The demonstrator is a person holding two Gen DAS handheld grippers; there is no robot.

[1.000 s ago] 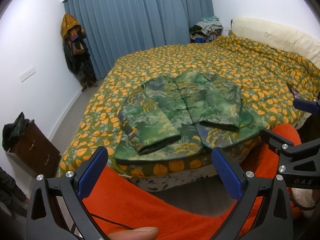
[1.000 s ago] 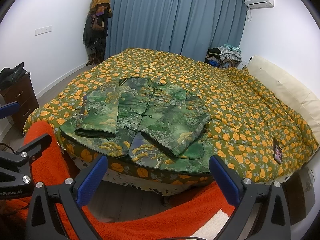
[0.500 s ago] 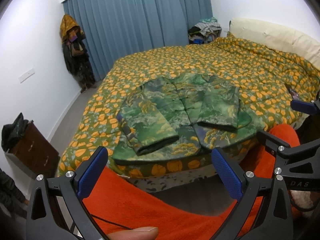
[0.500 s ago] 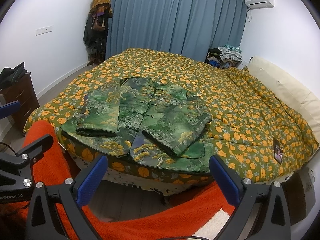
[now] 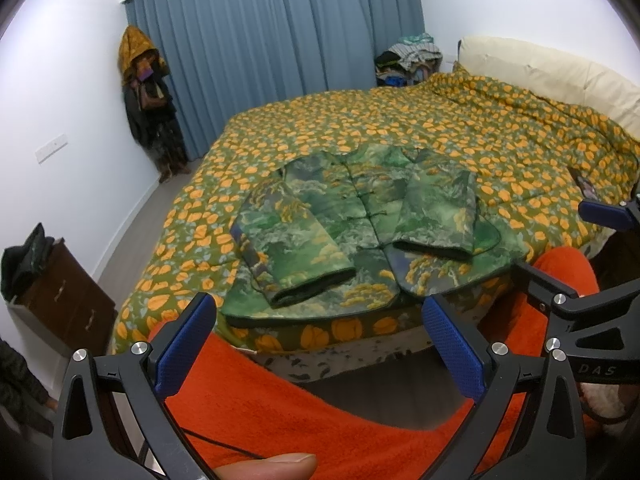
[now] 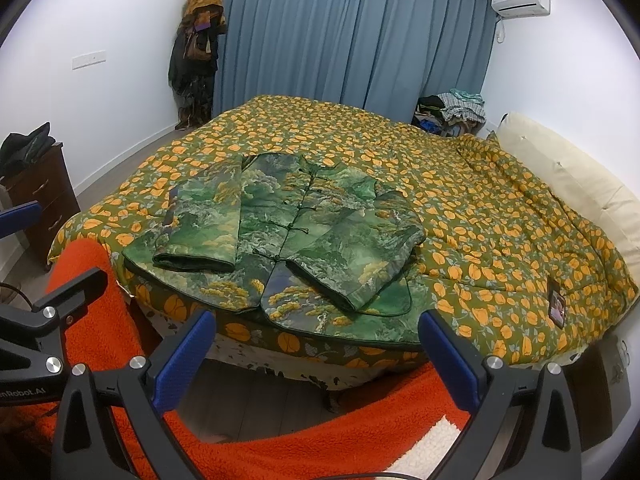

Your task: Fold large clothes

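A green printed jacket (image 5: 360, 224) lies flat, front up, at the near edge of the bed (image 5: 520, 140), both sleeves folded in over its front. It also shows in the right wrist view (image 6: 296, 236). My left gripper (image 5: 316, 348) is open and empty, held back from the bed's edge over an orange fleece (image 5: 280, 400). My right gripper (image 6: 316, 352) is open and empty, also short of the bed's edge. The right gripper's body shows at the right of the left wrist view (image 5: 580, 312).
The bed has a green and orange quilt. A phone (image 6: 557, 307) lies on the quilt's right edge. A dark dresser (image 5: 64, 300) stands at the left wall. Clothes hang in the corner (image 5: 148, 108). A cream pillow (image 5: 540, 68) lies at the head.
Both grippers have shifted very slightly; the jacket sits a little higher in the left wrist view. The jacket itself has not moved.
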